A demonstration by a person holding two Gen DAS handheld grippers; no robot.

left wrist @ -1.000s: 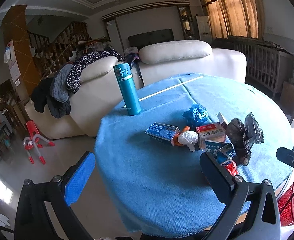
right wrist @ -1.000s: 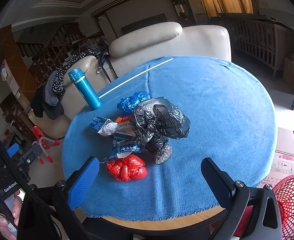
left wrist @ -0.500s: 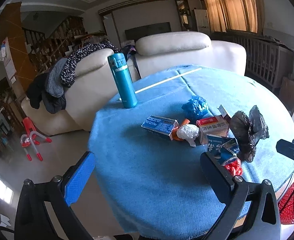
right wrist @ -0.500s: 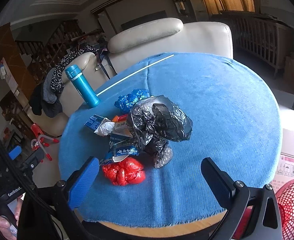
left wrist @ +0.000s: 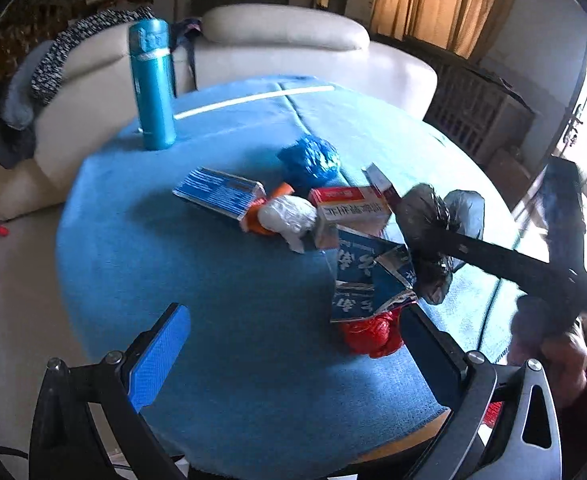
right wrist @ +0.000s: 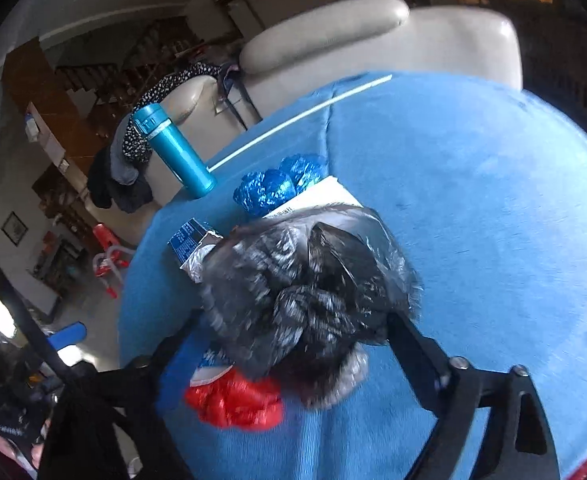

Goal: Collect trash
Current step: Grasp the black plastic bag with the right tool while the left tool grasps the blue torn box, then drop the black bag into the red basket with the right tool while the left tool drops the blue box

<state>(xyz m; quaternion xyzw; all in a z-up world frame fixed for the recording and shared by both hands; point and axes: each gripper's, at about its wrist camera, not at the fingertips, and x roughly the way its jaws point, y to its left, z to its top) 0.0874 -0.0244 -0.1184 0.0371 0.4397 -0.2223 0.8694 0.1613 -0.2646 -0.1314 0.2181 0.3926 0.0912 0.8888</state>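
Observation:
A pile of trash lies on the round table under a blue cloth (left wrist: 221,320): a crumpled black plastic bag (right wrist: 305,280), a red wrapper (right wrist: 237,400), a blue foil wrapper (right wrist: 277,188), small cartons (left wrist: 349,208) and a white wad (left wrist: 289,216). My right gripper (right wrist: 289,336) is open, its fingers on either side of the black bag, which fills the gap between them; it also shows in the left wrist view (left wrist: 433,216), reaching in from the right. My left gripper (left wrist: 293,344) is open and empty above the cloth, its right finger next to the red wrapper (left wrist: 369,332).
A teal flask (left wrist: 151,84) stands upright at the table's far left edge. A white stick (left wrist: 253,100) lies across the far side. A cream sofa (left wrist: 285,40) with clothes draped on it stands behind the table.
My right gripper has moved forward and down so that the black bag now sits between its open fingers. My left gripper has moved closer to the pile.

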